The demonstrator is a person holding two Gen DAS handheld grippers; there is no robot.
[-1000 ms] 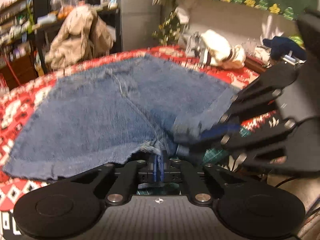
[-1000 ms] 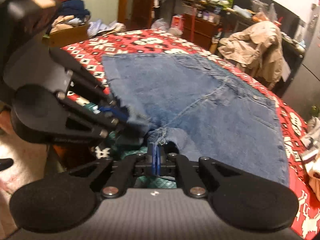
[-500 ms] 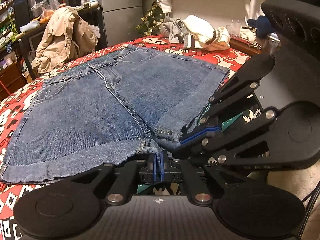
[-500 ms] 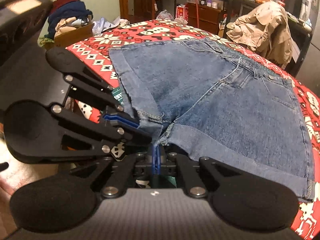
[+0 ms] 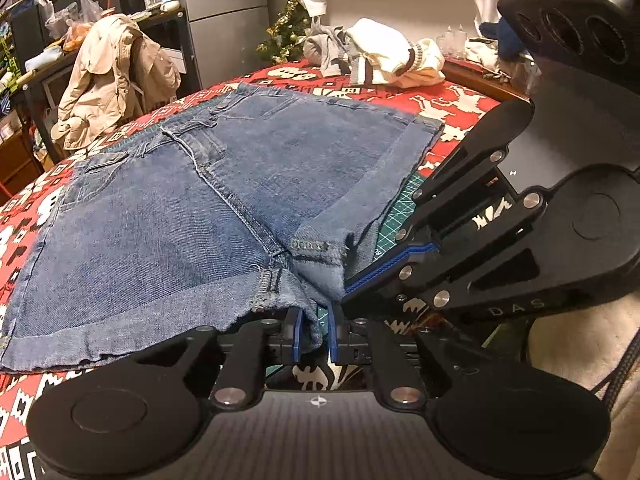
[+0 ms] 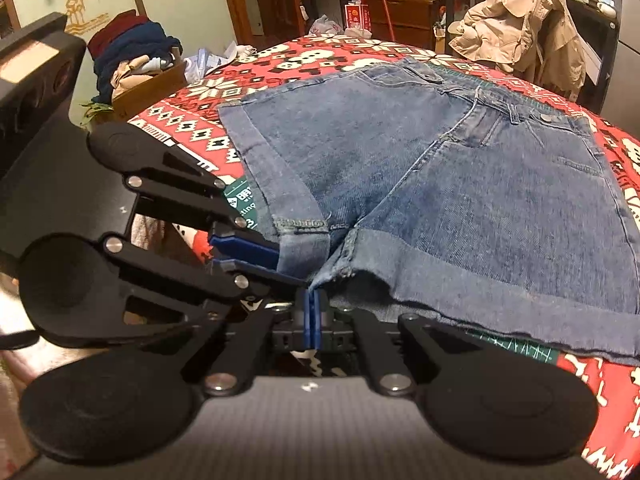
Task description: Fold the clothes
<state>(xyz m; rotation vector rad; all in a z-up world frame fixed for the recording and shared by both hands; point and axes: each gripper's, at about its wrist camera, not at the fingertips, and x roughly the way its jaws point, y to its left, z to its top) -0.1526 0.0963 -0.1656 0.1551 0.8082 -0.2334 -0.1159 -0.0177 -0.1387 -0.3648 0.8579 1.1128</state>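
Blue denim shorts (image 5: 200,220) lie spread flat on the red patterned tablecloth (image 5: 460,108), waistband away from me. At the near crotch edge, my left gripper (image 5: 316,320) has its jaws opening. A flap of hem hangs loose in the gap between the blue pads. My right gripper (image 5: 350,286) comes in from the right, shut on the cuff beside the crotch. In the right wrist view the shorts (image 6: 460,200) fill the middle. There my right gripper (image 6: 312,300) pinches the hem edge, and my left gripper (image 6: 272,258) shows a small gap at the cuff.
A green cutting mat (image 5: 396,208) peeks from under the shorts at the table's near edge. White and grey clothes (image 5: 392,60) are piled at the far right. A beige coat (image 5: 116,80) hangs on a chair beyond the table. A box of clothes (image 6: 140,68) stands off the table.
The shorts, bunched and lifted at the crotch a second ago, now lie spread flat. My left jaws have parted off the hem. The right gripper stays shut on the cuff.
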